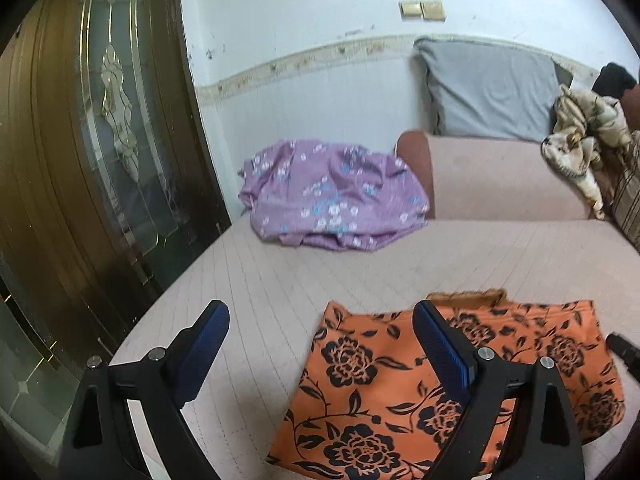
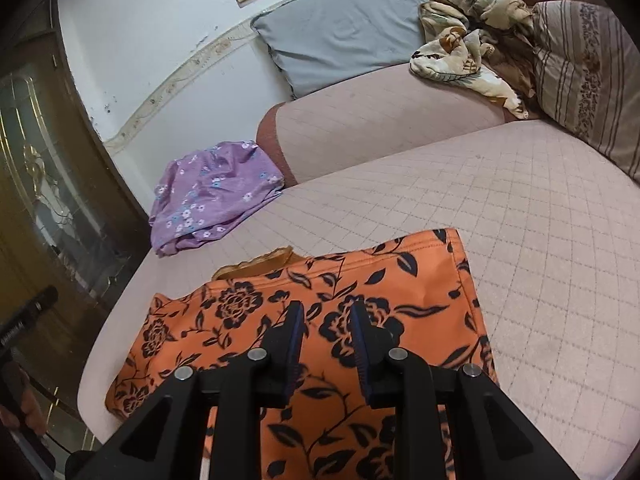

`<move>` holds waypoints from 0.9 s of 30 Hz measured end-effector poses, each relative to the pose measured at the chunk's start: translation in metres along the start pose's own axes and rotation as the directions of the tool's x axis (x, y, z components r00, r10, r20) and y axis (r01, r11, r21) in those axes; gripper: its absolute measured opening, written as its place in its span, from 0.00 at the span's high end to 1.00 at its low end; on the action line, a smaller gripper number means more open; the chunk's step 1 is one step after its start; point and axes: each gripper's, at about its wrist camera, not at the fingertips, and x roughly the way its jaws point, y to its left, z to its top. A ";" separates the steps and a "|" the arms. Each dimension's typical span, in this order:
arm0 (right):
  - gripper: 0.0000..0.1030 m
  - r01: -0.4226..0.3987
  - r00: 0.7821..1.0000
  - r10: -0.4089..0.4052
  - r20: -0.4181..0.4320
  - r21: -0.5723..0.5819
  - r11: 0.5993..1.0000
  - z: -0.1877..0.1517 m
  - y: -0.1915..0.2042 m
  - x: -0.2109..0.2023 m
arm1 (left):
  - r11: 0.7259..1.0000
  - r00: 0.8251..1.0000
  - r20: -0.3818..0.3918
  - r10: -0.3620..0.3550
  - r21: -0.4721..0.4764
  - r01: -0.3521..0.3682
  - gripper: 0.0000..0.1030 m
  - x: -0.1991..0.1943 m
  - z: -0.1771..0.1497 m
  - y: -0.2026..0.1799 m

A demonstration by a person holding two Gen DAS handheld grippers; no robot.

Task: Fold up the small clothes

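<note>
1. Orange floral garment [image 2: 320, 320] lies flat and folded into a rough rectangle on the pink quilted sofa seat [image 2: 540, 260], close to the seat's front edge. A tan lace-like edge [image 2: 260, 262] pokes out from under its far side.
2. Left gripper [image 1: 320, 344]: jaws spread wide, nothing between them. It hovers over the orange garment's left edge; one finger [image 1: 444, 356] shows over the cloth, the other [image 1: 204, 344] over bare seat left of it. Contact with the fabric can't be told.
3. Right gripper [image 2: 326, 344]: jaws apart with a narrow gap, nothing pinched. It sits above the middle of the orange garment.
4. Purple floral garment [image 1: 332, 196] is crumpled in a heap well behind the orange garment, at the seat's far left corner, against the sofa armrest [image 1: 500, 176].
5. Grey cushion [image 1: 492, 88] leans on the wall behind the armrest, far beyond the orange garment.
6. Cream patterned cloth [image 2: 460, 32] is bunched up on the armrest to the right of the grey cushion, touching a striped pillow [image 2: 588, 72].
7. Dark wooden door with glass panel [image 1: 100, 160] stands left of the orange garment, past the seat edge.
</note>
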 end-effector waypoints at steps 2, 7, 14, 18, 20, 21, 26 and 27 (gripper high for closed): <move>0.74 -0.009 1.000 0.009 -0.001 -0.002 1.000 -0.004 0.001 -0.007 | 1.000 1.000 0.022 -0.011 -0.010 0.011 0.09 -0.008 0.003 -0.001; 0.74 -0.019 1.000 0.019 0.001 -0.017 1.000 -0.011 0.003 -0.016 | 0.999 0.998 0.046 -0.034 -0.010 0.035 0.09 -0.020 0.008 -0.009; 0.74 -0.014 1.000 0.014 -0.012 -0.038 0.999 -0.014 0.002 -0.014 | 0.999 0.997 0.051 -0.053 -0.007 0.054 0.09 -0.021 0.007 -0.021; 0.74 -0.016 0.999 0.014 -0.041 -0.030 0.999 -0.016 -0.001 -0.006 | 0.998 0.998 0.023 -0.058 -0.006 0.058 0.09 -0.011 0.002 -0.025; 0.74 -0.017 0.998 0.015 -0.056 -0.037 0.999 -0.017 0.000 -0.002 | 0.998 0.998 0.003 -0.058 -0.004 0.058 0.09 -0.005 -0.002 -0.027; 0.74 -0.016 0.998 0.013 -0.065 -0.043 0.999 -0.019 0.001 0.001 | 0.998 0.998 -0.010 -0.057 -0.005 0.057 0.09 0.000 -0.005 -0.028; 0.74 -0.025 0.993 0.016 -0.116 -0.068 0.997 -0.024 0.006 0.016 | 0.999 0.997 -0.049 -0.052 0.002 0.052 0.09 0.017 -0.017 -0.033; 0.74 -0.029 0.992 0.020 -0.127 -0.069 0.997 -0.026 0.007 0.019 | 0.999 0.997 -0.056 -0.051 0.003 0.051 0.09 0.021 -0.020 -0.035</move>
